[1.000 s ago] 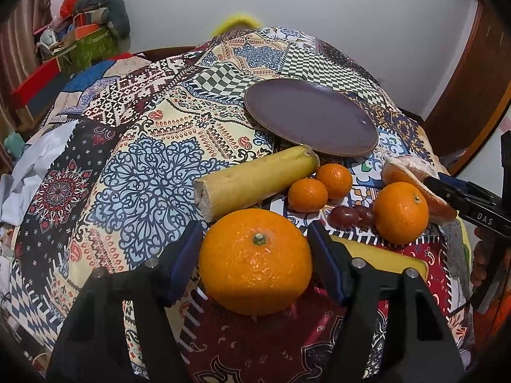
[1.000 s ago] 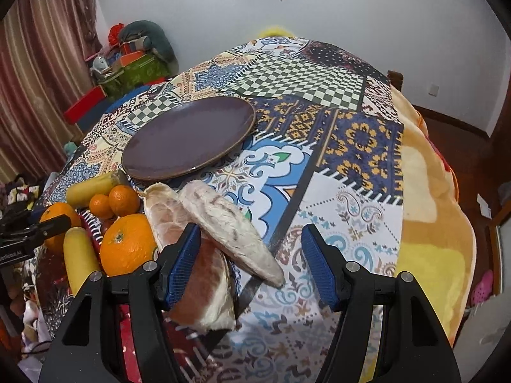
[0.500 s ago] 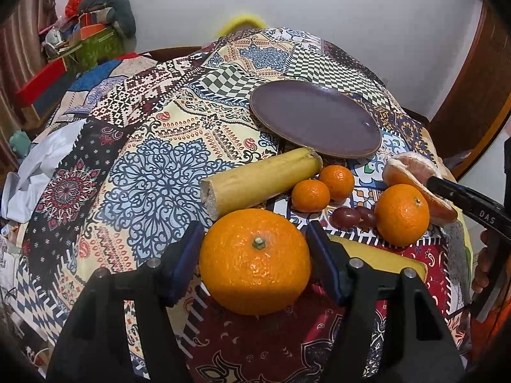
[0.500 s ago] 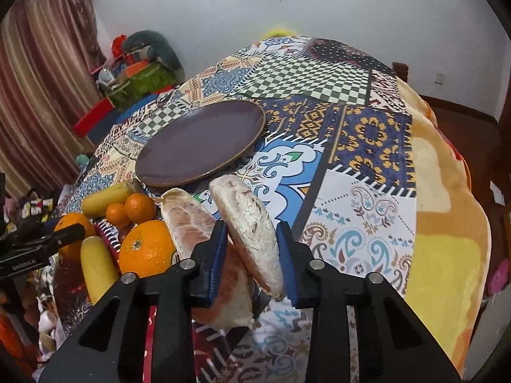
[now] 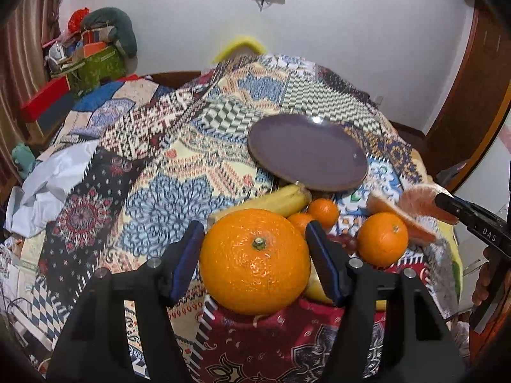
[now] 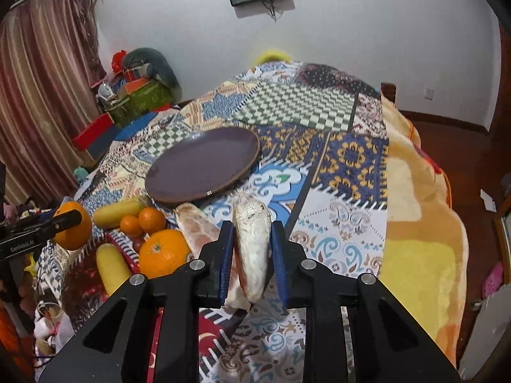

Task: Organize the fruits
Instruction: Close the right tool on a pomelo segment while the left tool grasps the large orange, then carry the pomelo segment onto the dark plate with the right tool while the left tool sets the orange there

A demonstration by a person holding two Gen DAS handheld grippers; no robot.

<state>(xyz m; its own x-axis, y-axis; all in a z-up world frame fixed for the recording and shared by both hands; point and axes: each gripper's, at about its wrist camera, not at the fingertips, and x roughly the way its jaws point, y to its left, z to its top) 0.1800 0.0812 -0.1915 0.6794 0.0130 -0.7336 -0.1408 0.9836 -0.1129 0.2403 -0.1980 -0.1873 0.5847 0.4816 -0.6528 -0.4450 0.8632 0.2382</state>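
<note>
Left claw (image 5: 255,260): clamped on large orange (image 5: 255,261), lifted off patterned cloth (image 5: 153,198). Right claw (image 6: 252,255): clamped on peeled citrus wedge (image 6: 251,249). Purple plate (image 6: 204,166): at 11 o'clock from wedge. Bananas, small oranges: clustered at 9 o'clock, near plate's edge.

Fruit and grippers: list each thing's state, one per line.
left gripper: shut on the large orange, lifted
large orange: held, stem up
right gripper: shut on the pomelo wedge
pomelo wedge: held, lifted
plate: empty
second orange: resting on the cloth
two tangerines: resting, touching
</note>
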